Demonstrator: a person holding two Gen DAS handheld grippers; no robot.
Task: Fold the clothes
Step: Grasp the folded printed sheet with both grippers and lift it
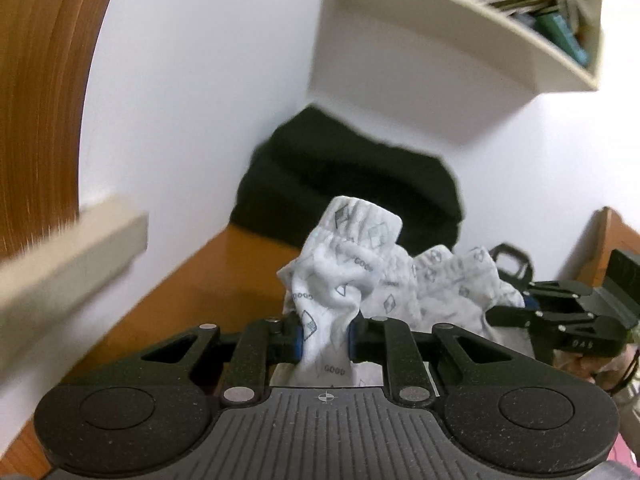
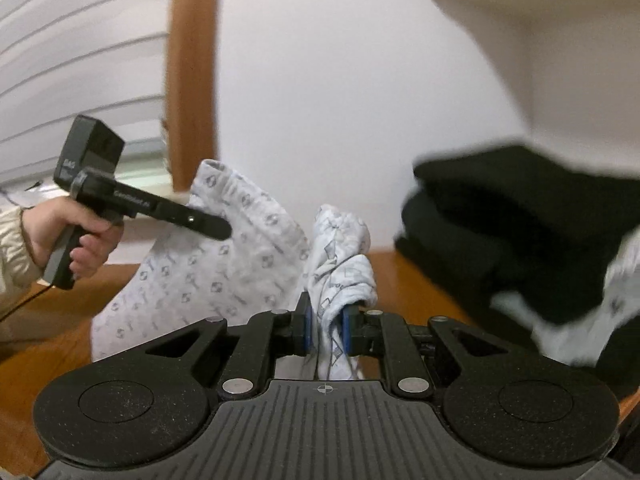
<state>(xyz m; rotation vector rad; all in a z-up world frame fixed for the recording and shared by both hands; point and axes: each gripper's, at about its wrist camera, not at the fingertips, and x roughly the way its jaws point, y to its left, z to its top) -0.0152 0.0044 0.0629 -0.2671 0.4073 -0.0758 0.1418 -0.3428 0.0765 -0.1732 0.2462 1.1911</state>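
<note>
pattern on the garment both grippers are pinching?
Light grey-white garment with small grey diamond motifs and "GOOD" lettering; the lettering reads best in the left wrist view.

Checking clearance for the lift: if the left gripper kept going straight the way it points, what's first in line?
Beyond the bunched printed white garment that the left gripper is shut on, the black folded clothes against the wall would probably come first, though depth is hard to judge in the fisheye.

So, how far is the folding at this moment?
Done: a stack of dark folded clothes already sits by the wall. In hand: the left claw and the right claw are each shut on a bunched edge of the white patterned garment, which hangs between them above the wooden table. Left: this garment shows no fold yet.
</note>
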